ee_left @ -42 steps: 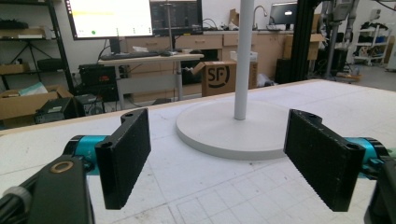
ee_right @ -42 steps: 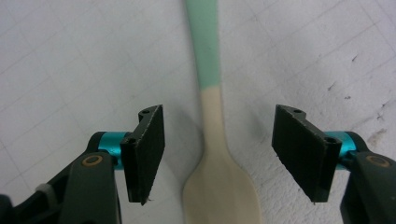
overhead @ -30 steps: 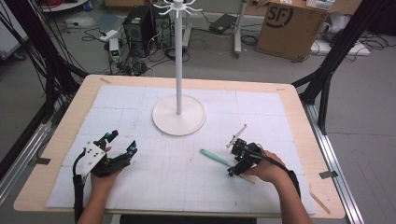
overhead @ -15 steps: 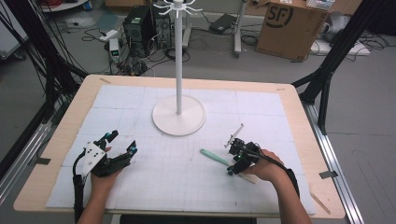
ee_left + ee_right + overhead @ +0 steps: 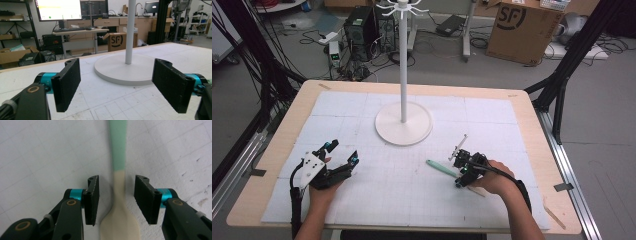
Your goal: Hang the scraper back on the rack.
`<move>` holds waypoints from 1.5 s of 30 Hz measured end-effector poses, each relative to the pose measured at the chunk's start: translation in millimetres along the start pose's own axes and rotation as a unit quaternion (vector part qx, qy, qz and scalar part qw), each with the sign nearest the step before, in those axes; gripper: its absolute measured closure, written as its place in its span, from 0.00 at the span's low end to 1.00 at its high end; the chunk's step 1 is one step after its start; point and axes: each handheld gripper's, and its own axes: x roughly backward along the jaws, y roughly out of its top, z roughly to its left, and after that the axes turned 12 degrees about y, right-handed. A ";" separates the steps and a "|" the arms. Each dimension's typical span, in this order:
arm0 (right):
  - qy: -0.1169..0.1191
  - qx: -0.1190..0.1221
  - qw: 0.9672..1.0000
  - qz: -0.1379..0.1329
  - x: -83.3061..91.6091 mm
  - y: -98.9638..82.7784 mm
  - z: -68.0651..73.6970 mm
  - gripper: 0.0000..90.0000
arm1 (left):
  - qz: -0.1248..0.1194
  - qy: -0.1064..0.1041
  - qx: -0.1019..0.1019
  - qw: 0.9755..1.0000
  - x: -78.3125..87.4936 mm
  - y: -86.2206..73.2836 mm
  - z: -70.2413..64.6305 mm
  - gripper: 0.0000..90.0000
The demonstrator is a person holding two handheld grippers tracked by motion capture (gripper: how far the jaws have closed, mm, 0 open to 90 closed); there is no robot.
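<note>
**Right tongs closing around a two-tone spoon on the desk**

A slim plastic spoon with a mint-green handle and a cream-coloured bowl end lies flat on the white gridded mat that covers the wooden desk, to the right of centre and in front of the round base of the tall white pole stand. In the high view the green handle points away from the right hand towards the middle of the mat. From the right gripper view the colour changes sharply from green to cream just ahead of the pads, and the cream part widens into the bowl below them.

The right tongs point down over the spoon with its narrow cream neck between the two black pads; their jaws have just been closing, yet a gap shows on each side and neither pad touches the spoon.

The left tongs are spread wide with nothing between them, held low over the mat at the desk's left, facing the stand's base.
</note>
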 end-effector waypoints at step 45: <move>0.005 -0.012 0.999 0.052 -1.2 16.3 -0.3 0.82 | 0.000 0.000 -0.001 1.000 0.1 0.1 0.1 0.26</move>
